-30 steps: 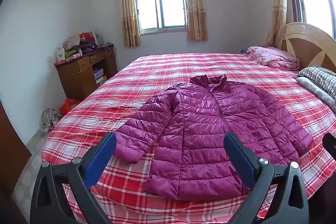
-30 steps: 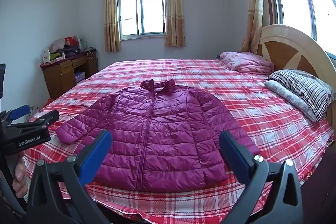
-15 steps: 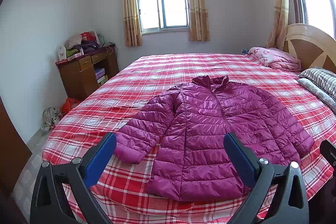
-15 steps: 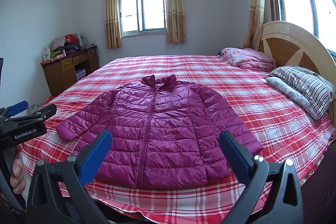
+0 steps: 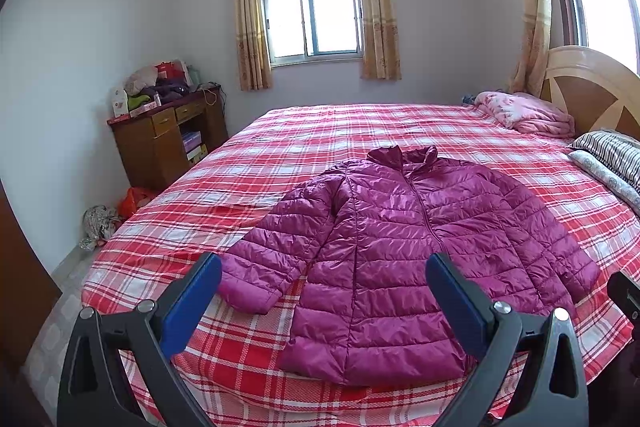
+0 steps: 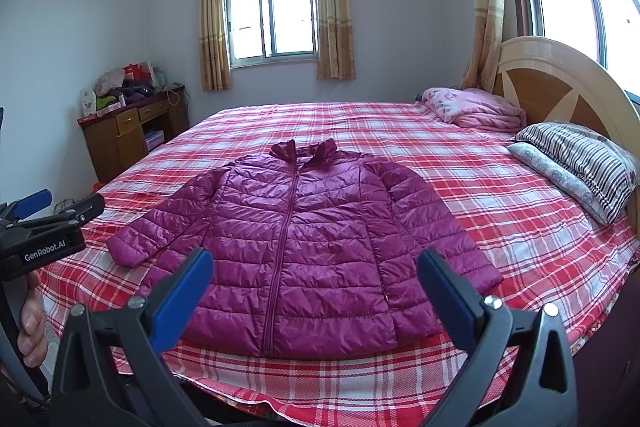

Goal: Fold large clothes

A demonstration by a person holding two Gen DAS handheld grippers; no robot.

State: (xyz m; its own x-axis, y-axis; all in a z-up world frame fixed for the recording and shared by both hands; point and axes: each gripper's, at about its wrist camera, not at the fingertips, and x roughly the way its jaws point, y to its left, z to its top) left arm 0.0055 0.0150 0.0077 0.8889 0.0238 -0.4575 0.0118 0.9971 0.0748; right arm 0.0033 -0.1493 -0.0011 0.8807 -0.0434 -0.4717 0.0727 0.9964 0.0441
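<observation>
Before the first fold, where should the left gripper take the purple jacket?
Probably the cuff of the spread sleeve on the left side, approached from the bed's near edge. The purple jacket lies flat and zipped, and that sleeve angles outward, nearest the open left gripper.

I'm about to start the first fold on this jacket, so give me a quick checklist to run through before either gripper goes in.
1. Purple jacket lies flat, front up, zipped: ok.
2. Both sleeves spread out, not tucked under: ok.
3. Left gripper open and holding nothing: ok.
4. Right gripper open and holding nothing: ok.
5. Bedspread around the jacket free of clutter; striped pillow and pink blanket lie well apart: ok.
6. Jacket hem fully on the bed: ok in the right wrist view, near the edge.
</observation>
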